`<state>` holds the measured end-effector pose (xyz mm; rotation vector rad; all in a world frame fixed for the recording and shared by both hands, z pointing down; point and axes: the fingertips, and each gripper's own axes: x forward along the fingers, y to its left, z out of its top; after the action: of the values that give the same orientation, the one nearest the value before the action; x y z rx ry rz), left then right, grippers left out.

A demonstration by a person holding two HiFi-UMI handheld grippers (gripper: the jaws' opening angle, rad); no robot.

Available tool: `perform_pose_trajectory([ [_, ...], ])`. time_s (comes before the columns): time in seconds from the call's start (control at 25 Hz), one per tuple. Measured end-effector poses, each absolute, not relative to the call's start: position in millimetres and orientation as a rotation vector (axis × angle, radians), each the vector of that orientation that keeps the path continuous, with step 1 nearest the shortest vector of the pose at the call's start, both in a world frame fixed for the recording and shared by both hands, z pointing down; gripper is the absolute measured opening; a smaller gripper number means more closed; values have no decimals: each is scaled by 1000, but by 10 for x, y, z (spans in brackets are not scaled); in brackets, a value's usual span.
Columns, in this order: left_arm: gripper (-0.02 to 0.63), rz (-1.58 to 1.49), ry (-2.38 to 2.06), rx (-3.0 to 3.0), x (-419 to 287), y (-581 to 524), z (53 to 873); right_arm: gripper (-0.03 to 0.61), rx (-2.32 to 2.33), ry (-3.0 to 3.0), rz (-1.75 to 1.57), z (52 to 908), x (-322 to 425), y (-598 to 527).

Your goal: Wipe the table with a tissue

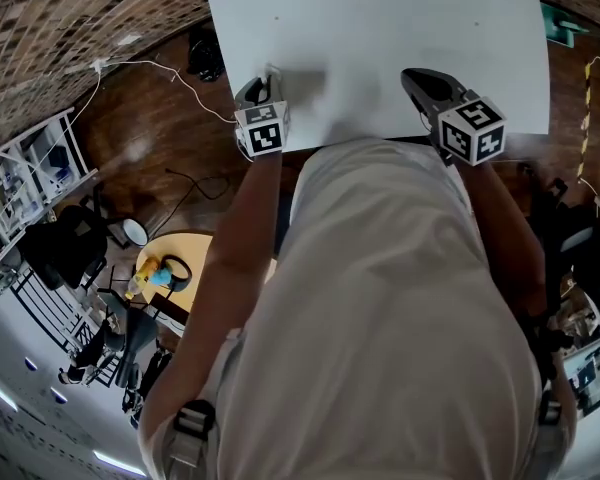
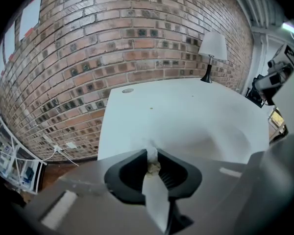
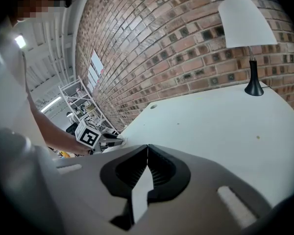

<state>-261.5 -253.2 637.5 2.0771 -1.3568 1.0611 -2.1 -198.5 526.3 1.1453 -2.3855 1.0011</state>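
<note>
While the person stands at the near edge of the white table [image 1: 380, 28], the left gripper [image 2: 151, 152] has its jaws pinched on a crumpled white tissue [image 2: 148, 147]. A small tuft of the tissue sticks out past the jaw tips, toward the tabletop. In the head view the left gripper [image 1: 263, 93] points down at the table surface, close to the table's left edge and near its front corner.

The right gripper [image 3: 147, 148] has its jaws closed together with nothing between them. In the head view the right gripper [image 1: 425, 83] sits over the table near the front edge, well apart from the left one.

Farther out, the tabletop [image 2: 196, 116] carries a small yellowish speck [image 2: 152, 107] and a round hole [image 2: 128, 90] near its far edge. A lamp [image 2: 213, 45] with a white shade and black base stands at the far side, against the brick wall [image 2: 112, 43].
</note>
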Motion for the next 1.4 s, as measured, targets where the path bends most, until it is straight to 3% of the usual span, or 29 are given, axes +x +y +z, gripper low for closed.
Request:
perform_pose_trajectory([
  [0.4,57,1005,-1217,2105,-2342,-2349,6370,9,1204,-2406,985,5193,59,-2138],
  [0.56,60,827,-1386,2040,-2639,-2464,6155,9,1231,-2413,980,5132,90,-2185],
  [0.76,60,848,-1466,1961,-3080,-2580,6259,9,1248,-2397,985,5147,118,-2123],
  [1.16,60,924,-1386,2108,-3073,-2682,6296,9,1316,-2417,930,5041,40,-2129],
  [1.4,60,927,-1239,2149,-2467,-2407,6354,8,1278,-2388,927,5053,33,-2065],
])
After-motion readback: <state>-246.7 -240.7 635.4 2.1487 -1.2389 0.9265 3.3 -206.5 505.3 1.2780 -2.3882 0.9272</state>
